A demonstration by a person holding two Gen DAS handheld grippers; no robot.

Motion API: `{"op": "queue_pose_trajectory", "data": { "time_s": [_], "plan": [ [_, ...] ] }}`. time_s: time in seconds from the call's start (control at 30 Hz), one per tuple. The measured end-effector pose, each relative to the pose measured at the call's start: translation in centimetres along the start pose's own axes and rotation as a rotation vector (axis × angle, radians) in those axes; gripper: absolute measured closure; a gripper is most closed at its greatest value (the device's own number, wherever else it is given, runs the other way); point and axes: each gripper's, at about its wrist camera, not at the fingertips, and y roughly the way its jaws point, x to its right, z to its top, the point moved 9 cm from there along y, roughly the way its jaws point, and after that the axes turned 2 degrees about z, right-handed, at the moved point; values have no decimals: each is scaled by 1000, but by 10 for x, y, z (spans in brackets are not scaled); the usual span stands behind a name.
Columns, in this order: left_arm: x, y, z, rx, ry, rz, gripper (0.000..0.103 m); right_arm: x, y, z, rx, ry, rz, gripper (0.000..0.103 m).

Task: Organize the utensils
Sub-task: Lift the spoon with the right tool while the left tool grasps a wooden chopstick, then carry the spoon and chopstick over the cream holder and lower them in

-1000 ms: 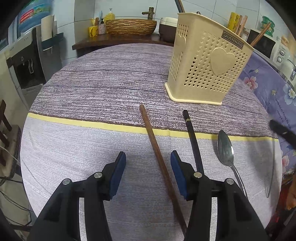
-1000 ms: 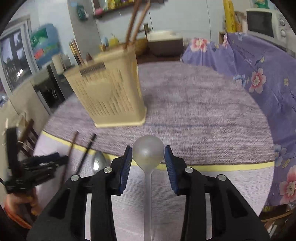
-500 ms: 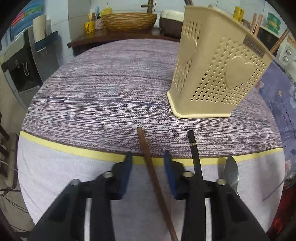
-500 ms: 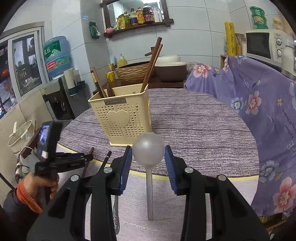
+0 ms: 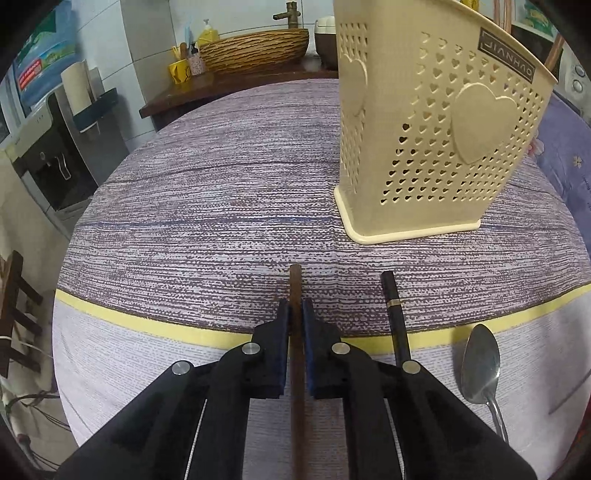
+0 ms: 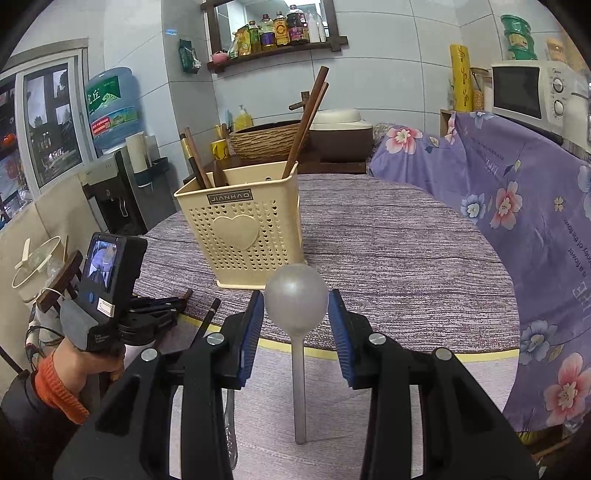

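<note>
**Camera placement: two wrist fisheyes over one round table**

Left wrist view: mounted behind the left gripper (image 5: 295, 306), looking steeply down along its fingers at the striped tablecloth (image 5: 207, 221), close to the surface. The beige utensil holder (image 5: 436, 147) stands ahead of the fingertips, off to the right, large in frame.

Right wrist view: mounted behind the right gripper (image 6: 295, 306), held higher and tilted less, so the tiled wall and the shelf of bottles (image 6: 273, 33) appear above the table. The utensil holder (image 6: 240, 225) stands ahead of the fingertips, slightly left.

Shared area: both views cover the utensil holder, the tablecloth and the wicker basket (image 5: 255, 50). The right view also shows the left gripper (image 6: 162, 306), left of its own fingers.
</note>
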Motion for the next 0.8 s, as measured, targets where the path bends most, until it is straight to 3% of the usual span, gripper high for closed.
{"op": "queue_pose_trajectory", "data": {
  "time_s": [0.23,0.37,0.53,0.7,0.8],
  "plan": [
    [-1,-1,2,11,-5,-23,95,0,1,0,2,-5,-1,66],
    [-6,-17,8,61,-25,-59,95,-1,1,1,7,-10,8,66],
    [-15,-81,31,209,-65,-149,95,-1,-3,2,13,-7,25,66],
    [-34,-154,56,387,-95,-181,95,1,-6,4,23,3,23,66],
    [-40,-172,63,430,-105,-192,95,0,-6,4,24,6,24,66]
  ]
}}
